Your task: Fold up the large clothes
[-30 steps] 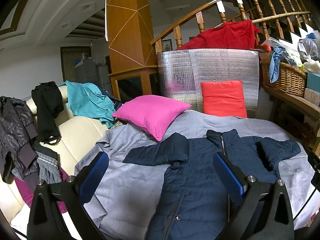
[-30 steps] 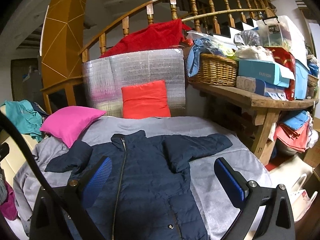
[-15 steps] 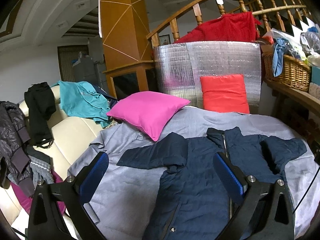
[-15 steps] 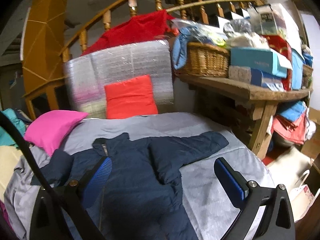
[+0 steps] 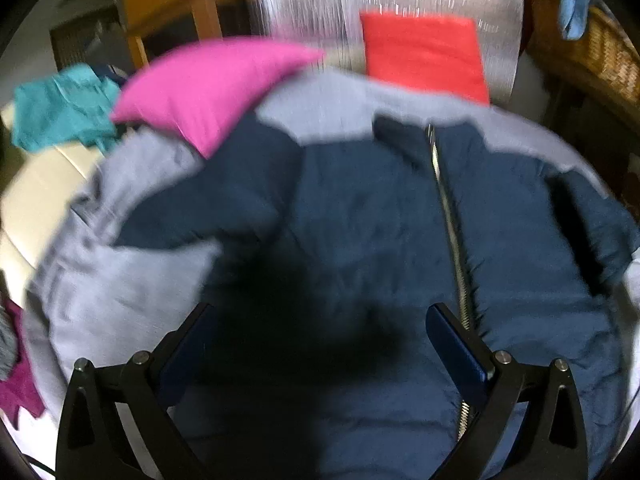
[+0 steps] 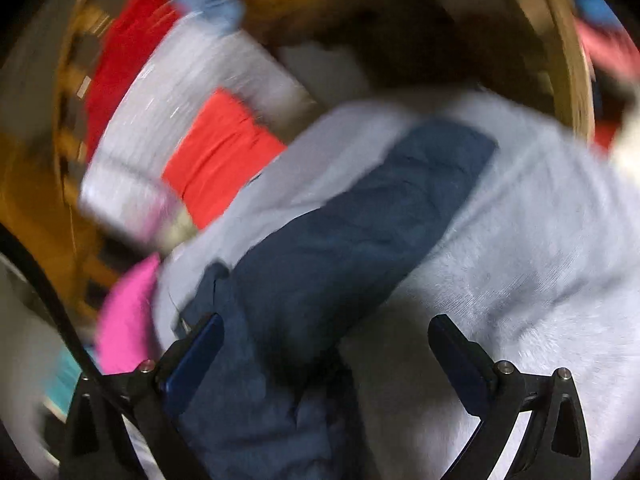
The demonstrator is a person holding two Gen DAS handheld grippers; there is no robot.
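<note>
A navy padded jacket (image 5: 380, 208) lies front up on a grey sheet (image 5: 120, 280), its zip (image 5: 448, 216) running down the middle and both sleeves spread out. My left gripper (image 5: 320, 344) is open and empty, low over the jacket's left chest, casting a dark shadow on it. My right gripper (image 6: 324, 354) is open and empty, tilted, close above the base of the jacket's right sleeve (image 6: 360, 216). The right wrist view is heavily blurred.
A pink pillow (image 5: 208, 80) touches the left sleeve's end. A red cushion (image 5: 424, 52) leans on a silver foil panel (image 5: 312, 8) behind. Teal clothes (image 5: 60, 108) lie on a cream sofa at left. A wicker basket (image 5: 608, 52) stands at right.
Both grippers have dropped fast toward the jacket. The left now hovers over its left chest. The right has rolled and swung down over the right sleeve. Both stay open.
</note>
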